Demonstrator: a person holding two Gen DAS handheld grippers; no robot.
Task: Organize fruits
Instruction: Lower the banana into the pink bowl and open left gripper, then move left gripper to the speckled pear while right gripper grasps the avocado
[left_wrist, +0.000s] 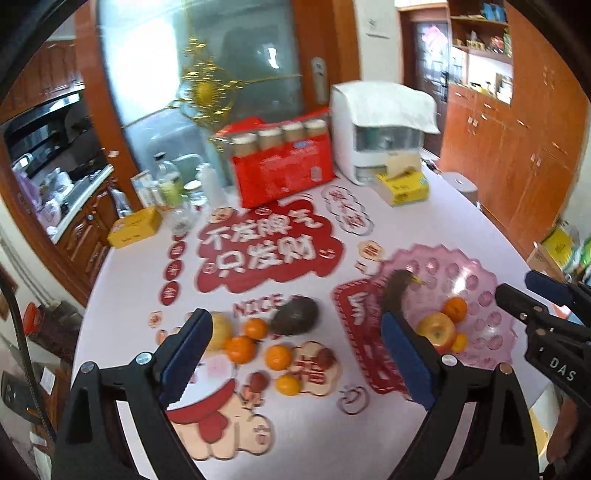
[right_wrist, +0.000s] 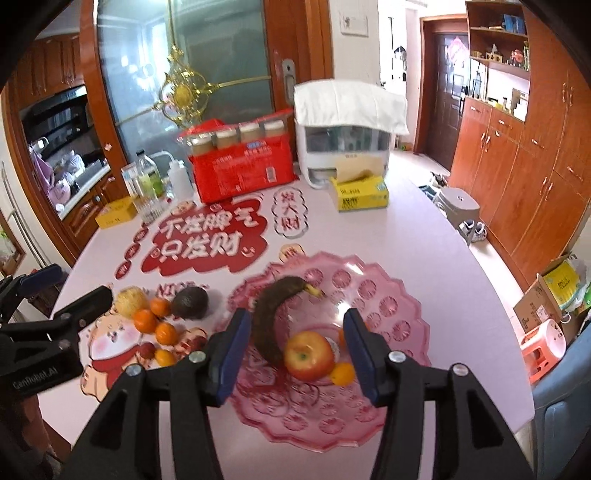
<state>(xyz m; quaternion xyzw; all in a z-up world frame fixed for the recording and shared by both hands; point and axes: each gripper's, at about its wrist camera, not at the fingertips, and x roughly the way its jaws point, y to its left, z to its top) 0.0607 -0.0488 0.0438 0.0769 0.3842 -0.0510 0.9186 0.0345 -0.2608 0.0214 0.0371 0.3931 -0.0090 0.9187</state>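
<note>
A pink scalloped plate (right_wrist: 388, 295) holds a dark brown banana (right_wrist: 269, 317), a red apple (right_wrist: 308, 354) and two small oranges (right_wrist: 341, 373). My right gripper (right_wrist: 295, 352) hovers above that plate, open, its blue pads touching nothing. To the plate's left, loose on the table, lie an avocado (left_wrist: 295, 315), a yellow fruit (left_wrist: 221, 328), several mandarins (left_wrist: 240, 349) and small red fruits (left_wrist: 258, 382). My left gripper (left_wrist: 295, 358) hangs over this pile, jaws wide open and empty. The plate (left_wrist: 480, 266) and the right gripper's fingers (left_wrist: 517, 306) show at the left wrist view's right side.
At the table's back stand a red pack of bottles (right_wrist: 240, 166), a white appliance under a cloth (right_wrist: 347, 140), a yellow tissue box (right_wrist: 360, 194) and some bottles (right_wrist: 147, 181). A yellow carton (left_wrist: 135, 227) sits back left. The table edge (right_wrist: 491, 295) curves along the right.
</note>
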